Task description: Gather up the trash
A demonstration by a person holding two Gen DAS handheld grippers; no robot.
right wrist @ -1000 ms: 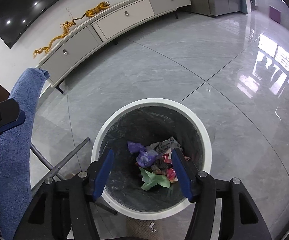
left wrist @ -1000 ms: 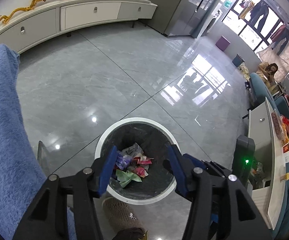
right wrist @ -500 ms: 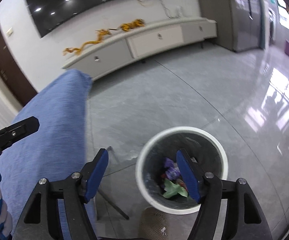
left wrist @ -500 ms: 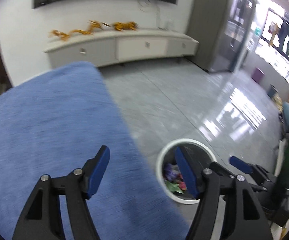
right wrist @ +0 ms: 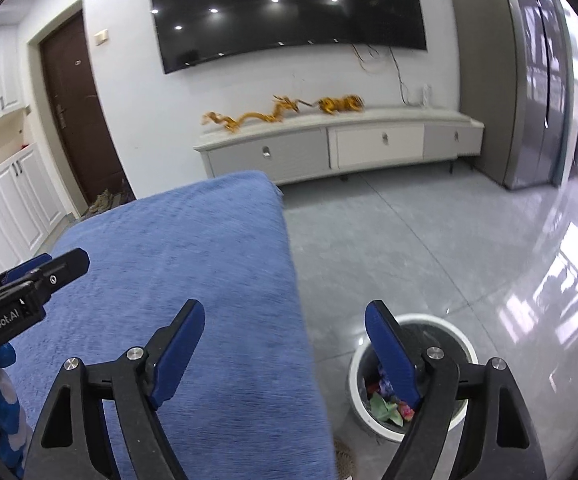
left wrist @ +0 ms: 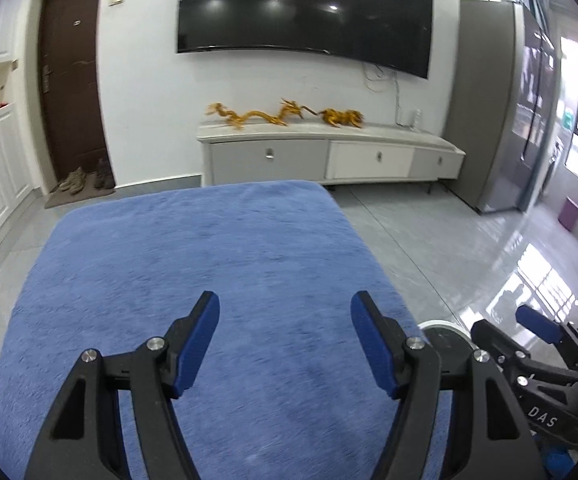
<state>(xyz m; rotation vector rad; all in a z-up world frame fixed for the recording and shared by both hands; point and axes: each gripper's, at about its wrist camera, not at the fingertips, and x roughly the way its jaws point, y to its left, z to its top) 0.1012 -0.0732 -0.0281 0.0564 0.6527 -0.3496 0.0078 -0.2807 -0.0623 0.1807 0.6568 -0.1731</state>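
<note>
1. Left gripper (left wrist: pixel 285 336): fingers (left wrist: pixel 197 344) spread wide, nothing between them. It hangs above the blue cloth (left wrist: pixel 217 280) that covers the counter.
2. Right gripper (right wrist: pixel 285 354): fingers (right wrist: pixel 177 354) spread wide, holding nothing. It sits over the right edge of the cloth, its right finger in front of the trash bin (right wrist: pixel 461 344).
3. Trash bin: round, white rim, dark liner, standing on the grey tiled floor (right wrist: pixel 429 248) just beside the counter's right edge. In the left wrist view only a sliver of its rim shows, behind the right finger.
4. Trash (right wrist: pixel 383 404): crumpled scraps, green, pink and purple, lying at the bottom of the bin.
5. Cloth surface: no loose scraps visible on the part in view.
6. Far wall: a long low cabinet (left wrist: pixel 329 156) with a gold dragon ornament (left wrist: pixel 265 114) on top, a large dark television (left wrist: pixel 305 12) above, a brown door (left wrist: pixel 73 80) to the left.
7. Each gripper shows at the edge of the other's view.
</note>
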